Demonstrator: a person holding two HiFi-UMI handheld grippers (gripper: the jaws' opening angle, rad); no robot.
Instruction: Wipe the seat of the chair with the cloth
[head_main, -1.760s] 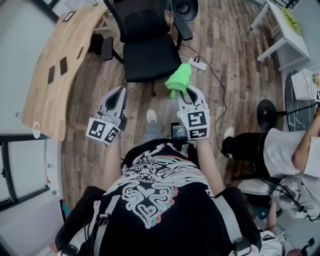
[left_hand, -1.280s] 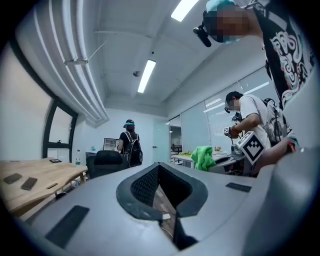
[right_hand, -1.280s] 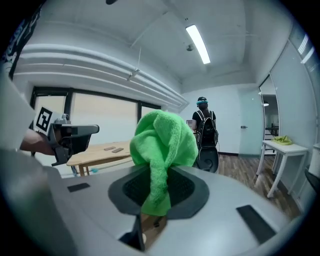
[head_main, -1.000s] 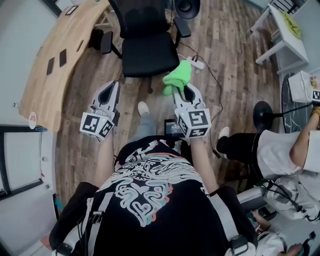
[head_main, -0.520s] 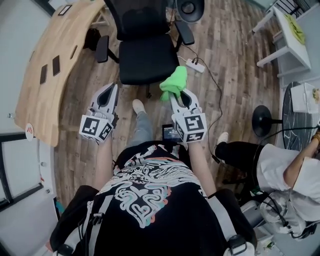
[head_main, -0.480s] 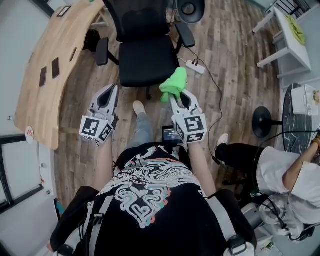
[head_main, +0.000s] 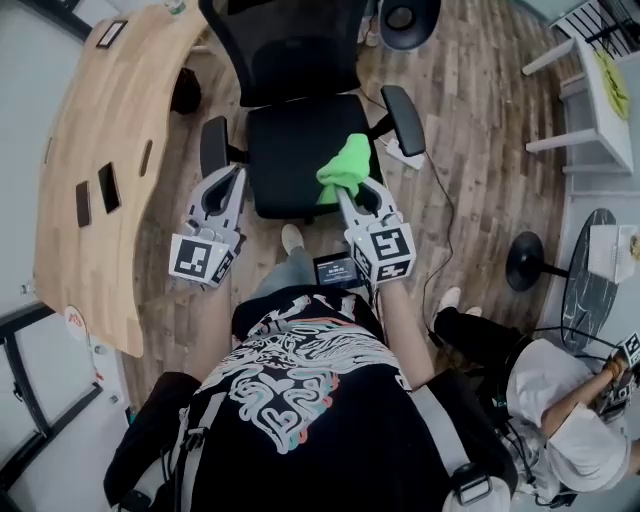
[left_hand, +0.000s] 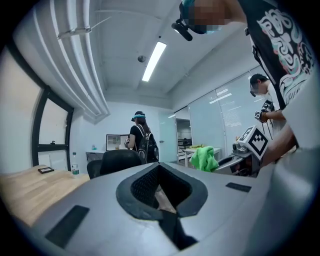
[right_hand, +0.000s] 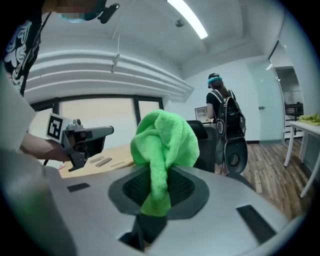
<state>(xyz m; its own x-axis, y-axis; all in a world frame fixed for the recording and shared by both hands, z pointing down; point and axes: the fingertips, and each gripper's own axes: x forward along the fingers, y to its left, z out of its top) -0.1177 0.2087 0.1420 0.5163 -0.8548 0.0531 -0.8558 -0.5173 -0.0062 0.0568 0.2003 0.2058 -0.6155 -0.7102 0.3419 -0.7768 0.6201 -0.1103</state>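
Both grippers have come closer to the chair (head_main: 290, 150), and the green cloth (head_main: 345, 168) now hangs over the front right part of its seat rather than off its front edge. The right gripper (head_main: 353, 190) is clamped on the cloth. The left gripper (head_main: 228, 175) hovers at the chair's front left corner, jaws together, holding nothing.

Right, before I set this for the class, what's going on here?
A person stands facing a black office chair with a hand-held gripper in each hand. The right hand-held gripper is shut on a bunched green cloth, held over the front right part of the seat. Whether the cloth touches the seat cannot be told. The left hand-held gripper is shut and empty, held near the seat's front left corner.
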